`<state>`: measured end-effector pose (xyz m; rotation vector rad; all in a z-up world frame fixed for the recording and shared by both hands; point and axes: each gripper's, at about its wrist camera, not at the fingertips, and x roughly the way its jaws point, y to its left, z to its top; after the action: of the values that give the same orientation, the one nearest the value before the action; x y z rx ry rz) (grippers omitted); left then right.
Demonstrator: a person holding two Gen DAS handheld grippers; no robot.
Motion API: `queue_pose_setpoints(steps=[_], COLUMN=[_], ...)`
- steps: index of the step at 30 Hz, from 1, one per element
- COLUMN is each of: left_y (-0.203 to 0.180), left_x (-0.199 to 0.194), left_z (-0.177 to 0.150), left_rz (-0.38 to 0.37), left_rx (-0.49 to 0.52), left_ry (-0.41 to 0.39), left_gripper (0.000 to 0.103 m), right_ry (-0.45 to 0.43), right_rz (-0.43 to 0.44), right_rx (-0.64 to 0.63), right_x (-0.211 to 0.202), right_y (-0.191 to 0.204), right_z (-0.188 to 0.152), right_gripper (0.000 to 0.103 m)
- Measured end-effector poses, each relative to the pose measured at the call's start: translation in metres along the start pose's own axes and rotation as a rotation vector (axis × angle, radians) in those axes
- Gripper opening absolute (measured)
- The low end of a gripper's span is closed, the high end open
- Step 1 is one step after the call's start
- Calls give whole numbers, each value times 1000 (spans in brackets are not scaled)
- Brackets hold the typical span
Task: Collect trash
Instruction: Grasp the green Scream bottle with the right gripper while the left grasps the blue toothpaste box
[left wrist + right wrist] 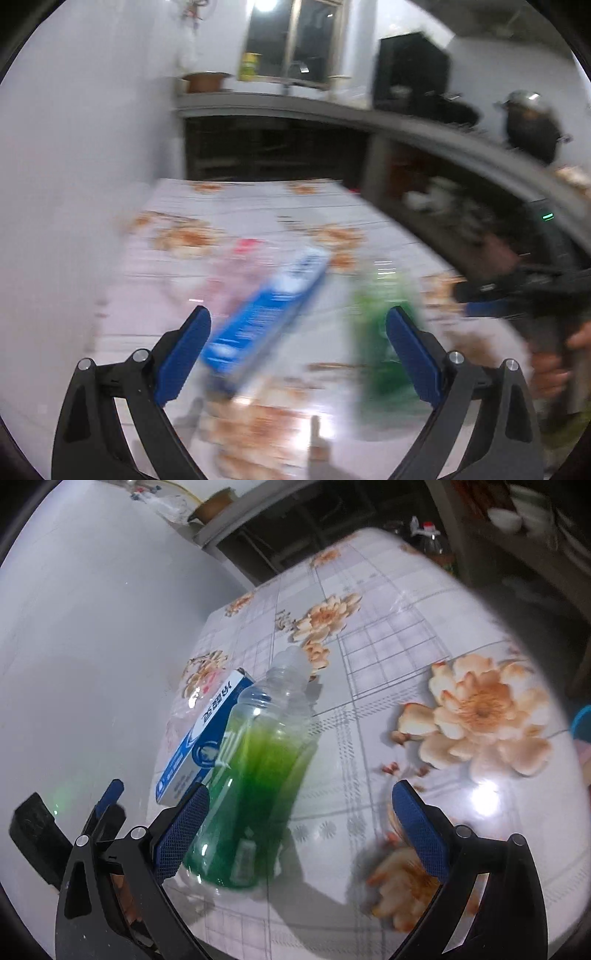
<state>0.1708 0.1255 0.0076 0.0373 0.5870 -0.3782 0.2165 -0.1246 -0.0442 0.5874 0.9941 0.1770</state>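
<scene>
On the floral table (pixel 388 657), two grippers were held wide apart over the trash.

A green bottle (pixel 258 775) and a blue box (pixel 199 746) were seen lying side by side on the table, the box at the bottle's left. The right gripper (pixel 299 803) was held open, its left finger (pixel 181 834) close to the bottle. The left gripper (pixel 297 328) was also open, nothing clamped, with the box (pixel 266 314) between its fingers in a blurred view, and the bottle (pixel 376 332) by its right finger.

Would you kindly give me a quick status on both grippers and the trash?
Both grippers open, empty. Green bottle between right gripper fingers; blue box ahead of left gripper. Nothing blocking.
</scene>
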Motion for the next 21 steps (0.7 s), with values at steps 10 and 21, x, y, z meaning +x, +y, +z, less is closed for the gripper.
queue_pose_setpoints(steps=[10, 21], left_y=[16, 15], left_x=[28, 44], left_z=[-23, -5], left_rz=[-143, -1], left_rx=[-75, -18], left_ry=[152, 140], left_gripper=[81, 81], right_ry=[82, 125], right_rz=[-22, -71], right_rx=[-12, -31], right_x=[37, 46], right_y=[13, 10], right_z=[12, 12], right_gripper=[95, 91])
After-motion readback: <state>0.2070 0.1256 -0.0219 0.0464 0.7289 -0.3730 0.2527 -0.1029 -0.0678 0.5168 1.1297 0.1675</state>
